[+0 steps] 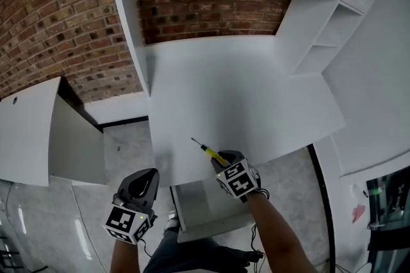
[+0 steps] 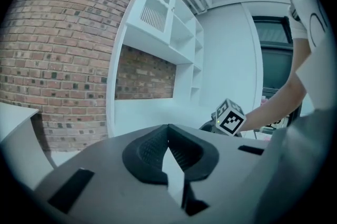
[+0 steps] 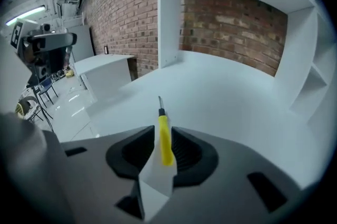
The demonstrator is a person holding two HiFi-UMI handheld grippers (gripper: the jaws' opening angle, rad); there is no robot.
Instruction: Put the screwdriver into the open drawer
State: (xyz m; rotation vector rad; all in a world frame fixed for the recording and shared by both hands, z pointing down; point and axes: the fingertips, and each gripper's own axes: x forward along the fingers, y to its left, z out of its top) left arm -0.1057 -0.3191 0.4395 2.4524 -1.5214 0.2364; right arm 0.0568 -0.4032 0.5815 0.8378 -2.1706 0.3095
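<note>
The big white bench [image 1: 237,92] with its shelf unit stands against the red brick wall [image 1: 57,15]. Under the bench's front edge, close to my body, the shallow white open drawer [image 1: 181,211] is pulled out, with nothing that I can see in it.

My right tool [image 1: 224,161] sits over the bench's front edge, angled downward. As far as its own view shows, it is clenched on the handle of the slim yellow-handled screwdriver [image 3: 164,139], whose dark metal tip points away from me across the bench top. So the screwdriver is still at the bench edge, above the drawer and not yet in it. My left tool [image 1: 148,179] hangs just left of the drawer, jaws together with nothing between them.

The worry is the grip. The pads seem to hold only a short part of a smooth round handle, so it could pivot or slip out as I draw back and down. The long tip could also snag the bench edge or the drawer wall, and a drop there would land on the floor.
</note>
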